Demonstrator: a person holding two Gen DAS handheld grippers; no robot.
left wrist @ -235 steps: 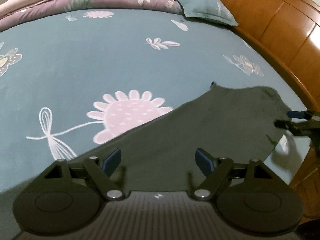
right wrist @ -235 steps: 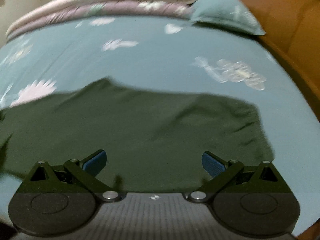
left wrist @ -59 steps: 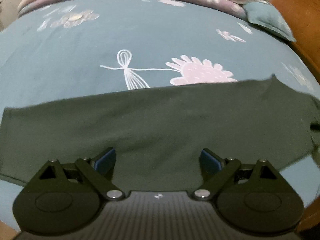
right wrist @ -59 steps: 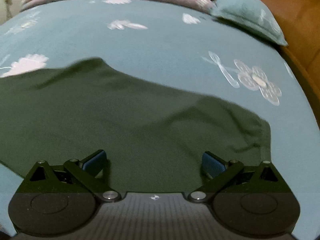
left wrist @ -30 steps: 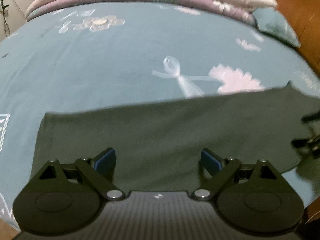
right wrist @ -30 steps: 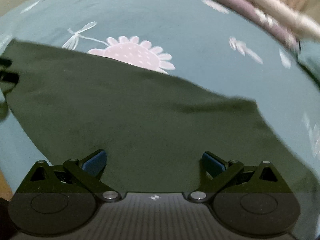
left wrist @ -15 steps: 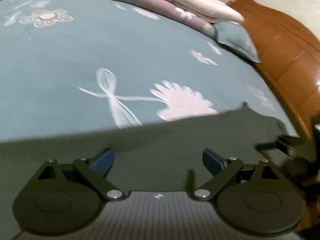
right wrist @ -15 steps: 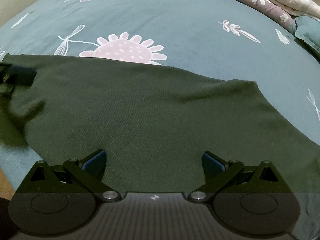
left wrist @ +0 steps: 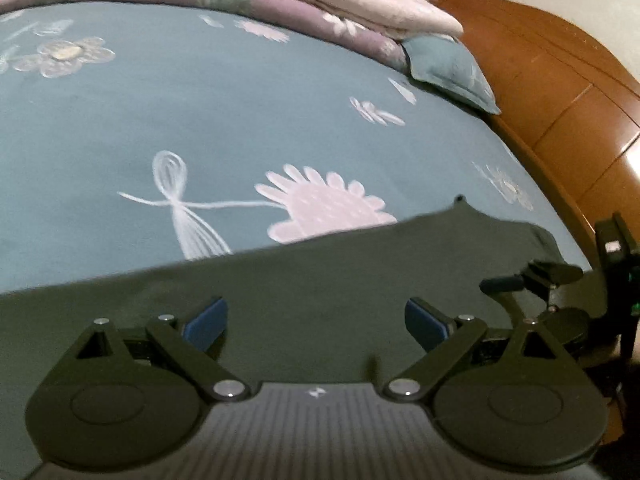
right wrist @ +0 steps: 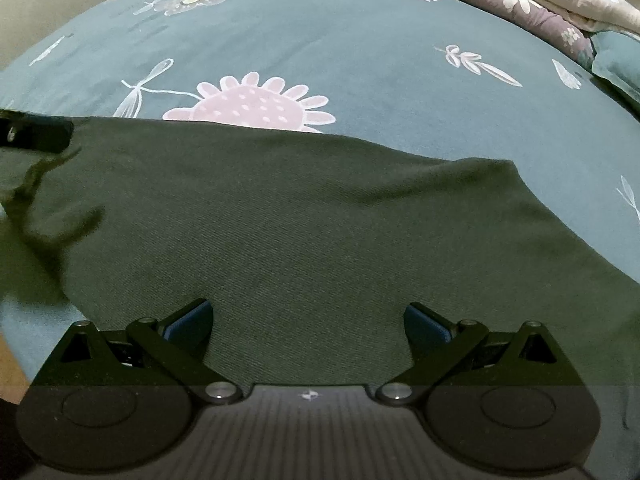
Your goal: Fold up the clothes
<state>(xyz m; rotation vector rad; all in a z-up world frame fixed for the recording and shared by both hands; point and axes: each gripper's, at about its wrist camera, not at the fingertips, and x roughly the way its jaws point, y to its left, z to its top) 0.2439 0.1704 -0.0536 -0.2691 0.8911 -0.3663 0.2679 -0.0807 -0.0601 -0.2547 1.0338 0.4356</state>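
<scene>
1. The dark green garment of woven cloth (right wrist: 304, 216) lies spread flat on the teal bed sheet printed with pale flowers (right wrist: 360, 40), near the front edge of the bed.
2. Its far edge covers the lower part of a large pink flower print (right wrist: 252, 108). A white dragonfly print (left wrist: 180, 204) is just beside that flower.
3. The left gripper with black arms and blue finger pads (left wrist: 316, 320) is above the near part of the garment. Its jaws stand wide apart and nothing is between them.
4. The right gripper of the same black and blue build (right wrist: 308, 316) is also over the garment. Its jaws are wide apart too, and they hold nothing.
5. In the left wrist view the right gripper (left wrist: 500, 282) appears at the right side, over the garment's right end.
6. In the right wrist view a black part of the left gripper shows at the left edge, and the cloth below it has some wrinkles.
7. A folded purple and cream quilt (left wrist: 280, 4) lies along the far side of the bed, with a teal pillow (left wrist: 448, 68) at its end.
8. A brown wooden headboard (left wrist: 560, 100) stands on the right.
</scene>
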